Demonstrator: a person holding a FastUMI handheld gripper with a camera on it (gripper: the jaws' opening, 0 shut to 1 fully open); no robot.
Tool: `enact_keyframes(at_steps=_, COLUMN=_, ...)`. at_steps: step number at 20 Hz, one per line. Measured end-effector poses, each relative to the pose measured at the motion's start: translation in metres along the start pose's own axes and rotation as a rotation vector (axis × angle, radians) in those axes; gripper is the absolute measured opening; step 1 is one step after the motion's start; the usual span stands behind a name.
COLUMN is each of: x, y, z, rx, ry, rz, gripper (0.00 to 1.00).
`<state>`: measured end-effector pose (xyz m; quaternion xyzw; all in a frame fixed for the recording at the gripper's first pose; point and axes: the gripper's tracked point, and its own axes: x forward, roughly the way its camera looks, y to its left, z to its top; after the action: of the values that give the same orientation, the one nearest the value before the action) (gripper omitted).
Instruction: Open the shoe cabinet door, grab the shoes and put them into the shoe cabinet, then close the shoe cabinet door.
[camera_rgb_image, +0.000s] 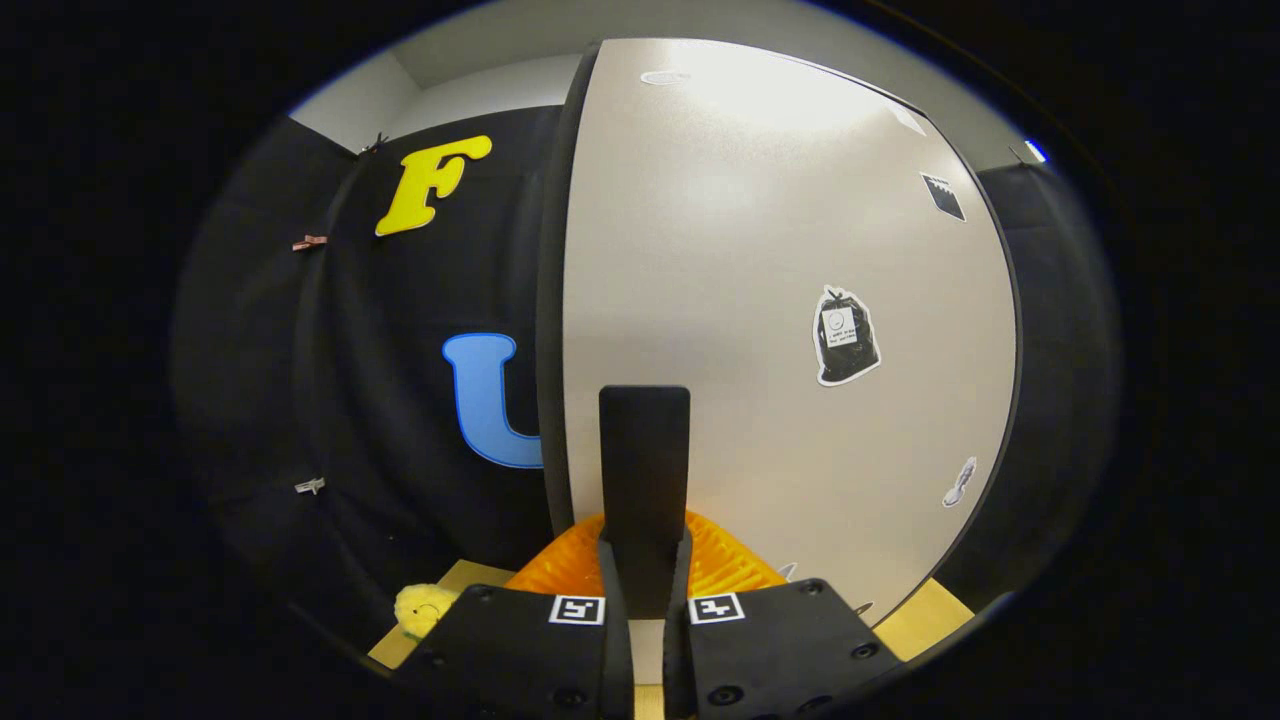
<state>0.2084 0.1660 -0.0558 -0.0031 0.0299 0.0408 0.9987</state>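
Black cloth covers the booth wall (400, 400) behind a tall pale grey cabinet door (760, 300) with dark edges, which stands just ahead of the gripper (645, 560). Its fingers are almost together, and a flat black upright handle (645, 450) sits in the narrow gap between them. Around the fingers shows a ribbed orange plastic piece (720, 565). Small stickers (845, 337) are on the door. A yellow plush toy (425, 606) lies low beside the left finger, on a tan surface (925, 620).
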Motion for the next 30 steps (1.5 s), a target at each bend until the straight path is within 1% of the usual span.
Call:
enact_keyframes(at_steps=6, x=-0.056, y=-0.009, z=0.000, rx=0.019, ry=-0.002, rz=0.058, gripper=0.15)
enact_keyframes(at_steps=11, x=-0.105, y=-0.034, z=-0.001, rx=0.026, ry=-0.002, rz=0.090, gripper=0.15)
enact_keyframes(at_steps=17, x=-0.148, y=-0.067, z=-0.003, rx=0.048, ry=0.004, rz=0.116, gripper=0.15)
enact_keyframes(at_steps=27, x=-0.196, y=-0.138, z=-0.002, rx=0.070, ry=0.014, rz=0.065, gripper=0.14)
enact_keyframes(at_steps=30, x=-0.207, y=-0.160, z=-0.002, rx=0.074, ry=0.008, rz=0.031, gripper=0.14)
